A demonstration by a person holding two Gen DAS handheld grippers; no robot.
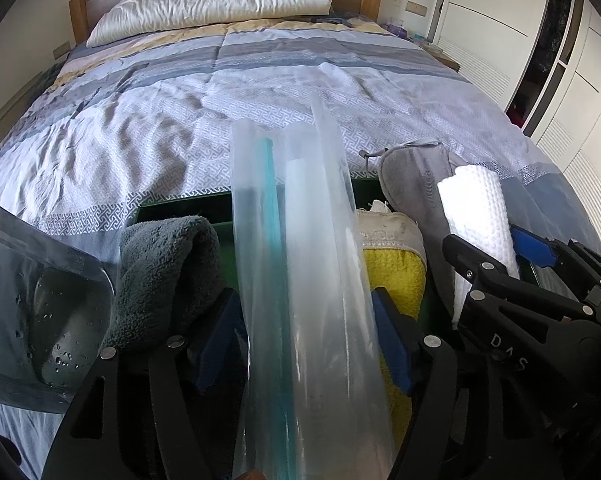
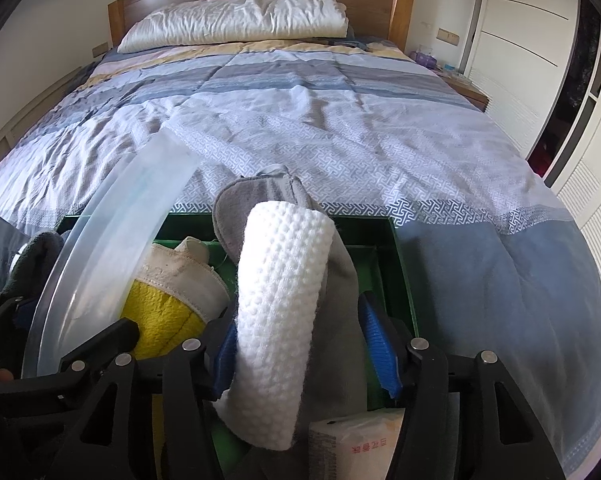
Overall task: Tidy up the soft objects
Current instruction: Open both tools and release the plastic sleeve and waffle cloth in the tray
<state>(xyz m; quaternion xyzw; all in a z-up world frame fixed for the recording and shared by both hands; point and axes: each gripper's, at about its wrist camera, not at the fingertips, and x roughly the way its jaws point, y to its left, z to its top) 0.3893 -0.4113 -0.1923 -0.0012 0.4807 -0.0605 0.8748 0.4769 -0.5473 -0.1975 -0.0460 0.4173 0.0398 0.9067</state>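
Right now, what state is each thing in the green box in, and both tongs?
Left tongs, around the clear bag; grip unclear.
Right tongs, open, right pad clear of the white towel.
Green box, open, packed with cloths.
Clear bag, standing upright.
White towel, rolled, upright.
Yellow towel, rolled, in the box.
Dark grey towel, folded over, at the box's left end.

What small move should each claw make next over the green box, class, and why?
Probably lift both claws straight up and away. The left claw stands open around the clear plastic roll, and the right claw open around the white waffle towel; both items already stand inside the green box beside the yellow cloth.
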